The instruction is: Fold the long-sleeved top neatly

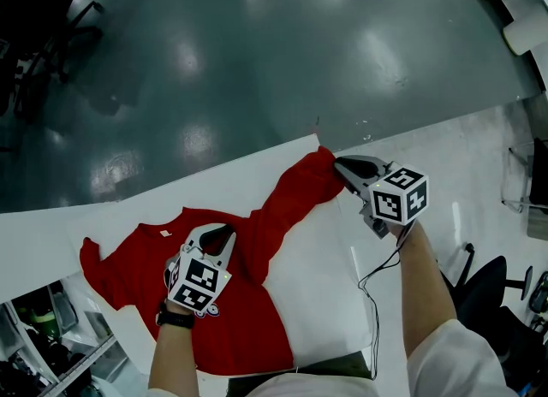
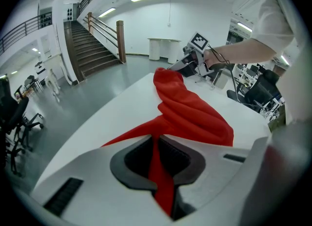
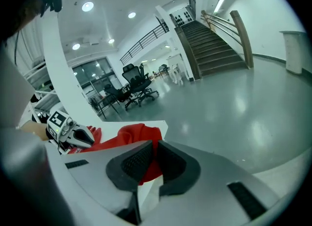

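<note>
Red long-sleeved top (image 1: pixel 231 301), spread flat, sleeve outstretched

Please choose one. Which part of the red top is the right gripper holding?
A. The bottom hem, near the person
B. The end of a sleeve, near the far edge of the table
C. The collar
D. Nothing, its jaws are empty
B: the right gripper is closed on the end of the sleeve of the red top, near the far edge of the white table; the right gripper view shows red cloth between its jaws.
</note>
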The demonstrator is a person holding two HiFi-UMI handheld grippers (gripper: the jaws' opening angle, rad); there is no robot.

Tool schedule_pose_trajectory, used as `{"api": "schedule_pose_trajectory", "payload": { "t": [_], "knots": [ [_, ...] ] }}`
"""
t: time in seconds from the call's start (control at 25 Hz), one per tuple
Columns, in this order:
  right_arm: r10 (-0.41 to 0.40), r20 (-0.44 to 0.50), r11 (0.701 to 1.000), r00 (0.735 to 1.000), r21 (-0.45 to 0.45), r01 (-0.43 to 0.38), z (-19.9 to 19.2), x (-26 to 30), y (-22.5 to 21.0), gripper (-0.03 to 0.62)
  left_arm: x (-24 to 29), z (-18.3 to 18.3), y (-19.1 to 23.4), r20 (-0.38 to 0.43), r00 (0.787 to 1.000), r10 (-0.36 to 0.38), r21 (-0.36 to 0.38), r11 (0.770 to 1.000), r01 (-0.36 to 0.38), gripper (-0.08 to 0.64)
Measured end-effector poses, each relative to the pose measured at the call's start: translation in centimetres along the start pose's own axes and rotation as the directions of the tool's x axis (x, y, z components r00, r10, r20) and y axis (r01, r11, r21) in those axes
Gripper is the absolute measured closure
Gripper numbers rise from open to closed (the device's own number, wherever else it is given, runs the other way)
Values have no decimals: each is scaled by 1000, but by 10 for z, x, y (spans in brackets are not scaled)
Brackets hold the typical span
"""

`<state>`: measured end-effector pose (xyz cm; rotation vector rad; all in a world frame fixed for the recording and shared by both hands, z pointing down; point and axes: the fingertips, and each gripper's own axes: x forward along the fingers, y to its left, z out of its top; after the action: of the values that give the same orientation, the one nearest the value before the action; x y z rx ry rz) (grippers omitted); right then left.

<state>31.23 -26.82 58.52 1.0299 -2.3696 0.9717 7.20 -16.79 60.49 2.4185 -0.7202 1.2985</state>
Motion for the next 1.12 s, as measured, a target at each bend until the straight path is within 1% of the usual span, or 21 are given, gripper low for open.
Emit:
{"api": "schedule_pose_trajectory", "payload": {
  "t": [0.08,0.16,0.2,0.28,0.32,0.4,0.44,0.48,0.6,0.76,0.88,1.0,1.12],
  "knots": [
    [21,1,1000,1000,13,-21,3,1,-2,478,0,0,0,4,1000,2,0,1000,-2,511],
    [47,-7,999,999,19,-46,5,5,-1,424,0,-1,1,7,1000,4,-3,1000,-4,511],
    [54,-15,998,998,21,-54,5,7,-1,413,0,-1,1,7,1000,4,-5,1000,-4,511],
    [60,-35,998,998,20,-59,2,12,0,411,0,0,1,8,1000,5,-7,1000,-5,511],
    [59,-44,998,997,17,-58,1,14,-1,416,0,0,1,8,1000,5,-8,1000,-5,511],
    [52,-49,999,997,11,-52,0,15,-1,462,0,0,1,6,1000,4,-10,1000,-4,511],
    [42,-47,999,998,2,-42,0,15,-1,504,0,1,1,6,1000,4,-10,1000,-4,511],
    [28,-43,1000,999,-11,-29,1,14,-2,569,0,1,1,6,1000,5,-10,1000,-5,511],
    [1,-15,999,1000,-47,-1,6,5,-2,574,1,1,1,5,1000,7,-10,1000,-7,511],
    [-57,86,992,995,-110,67,23,-36,4,574,2,0,1,-1,1000,11,-13,1000,-11,514],
    [-96,176,982,980,-147,122,34,-82,11,574,3,1,1,-10,1000,13,-17,1000,-13,517],
    [-107,261,974,959,-166,154,48,-130,21,575,4,1,4,-13,1000,22,-44,999,-23,520],
    [-131,299,959,945,-203,197,58,-168,27,575,4,3,10,-16,999,50,-65,997,-51,522]
  ]
}}
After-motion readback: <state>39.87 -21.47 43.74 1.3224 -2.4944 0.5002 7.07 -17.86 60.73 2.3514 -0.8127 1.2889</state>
